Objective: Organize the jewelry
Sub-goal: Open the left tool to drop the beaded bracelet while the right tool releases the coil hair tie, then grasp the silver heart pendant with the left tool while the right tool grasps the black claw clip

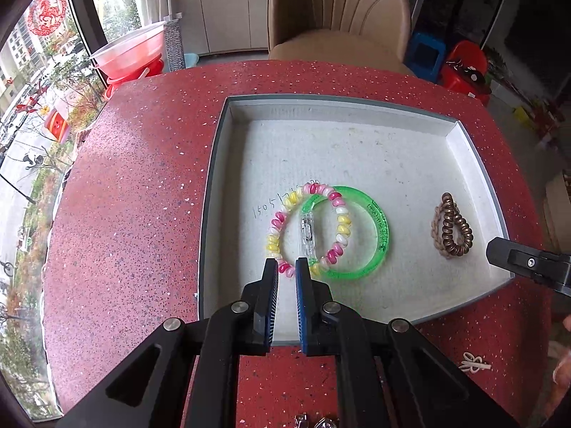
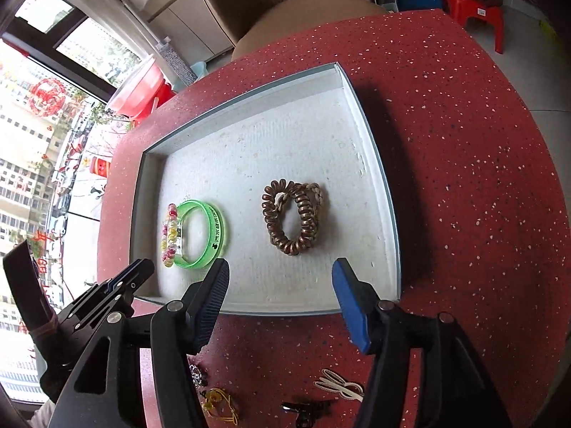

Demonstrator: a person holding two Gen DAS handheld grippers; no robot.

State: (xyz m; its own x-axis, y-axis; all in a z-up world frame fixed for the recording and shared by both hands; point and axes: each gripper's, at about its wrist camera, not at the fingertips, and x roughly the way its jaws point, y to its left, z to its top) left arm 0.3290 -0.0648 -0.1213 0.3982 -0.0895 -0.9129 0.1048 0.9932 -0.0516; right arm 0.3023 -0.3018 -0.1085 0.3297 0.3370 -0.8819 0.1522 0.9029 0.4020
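A grey tray (image 1: 214, 164) (image 2: 385, 192) lies on the red table. In it a pink, yellow and white bead bracelet (image 1: 274, 239) (image 2: 167, 239) overlaps a green plastic bangle (image 1: 382, 228) (image 2: 214, 228). A brown coil hair tie with a braided ring (image 1: 451, 228) (image 2: 292, 217) lies at the tray's right. My left gripper (image 1: 286, 267) has its jaws nearly together around the bead bracelet's near edge. My right gripper (image 2: 280, 267) is open and empty over the tray's near rim, in front of the coil tie.
Small loose pieces lie on the table in front of the tray: a cream bow clip (image 2: 339, 385) (image 1: 473, 363), a yellow charm (image 2: 217, 403), a dark clip (image 2: 303, 408) and a silver piece (image 2: 196, 374). A beige chair (image 1: 339, 18) stands behind the table.
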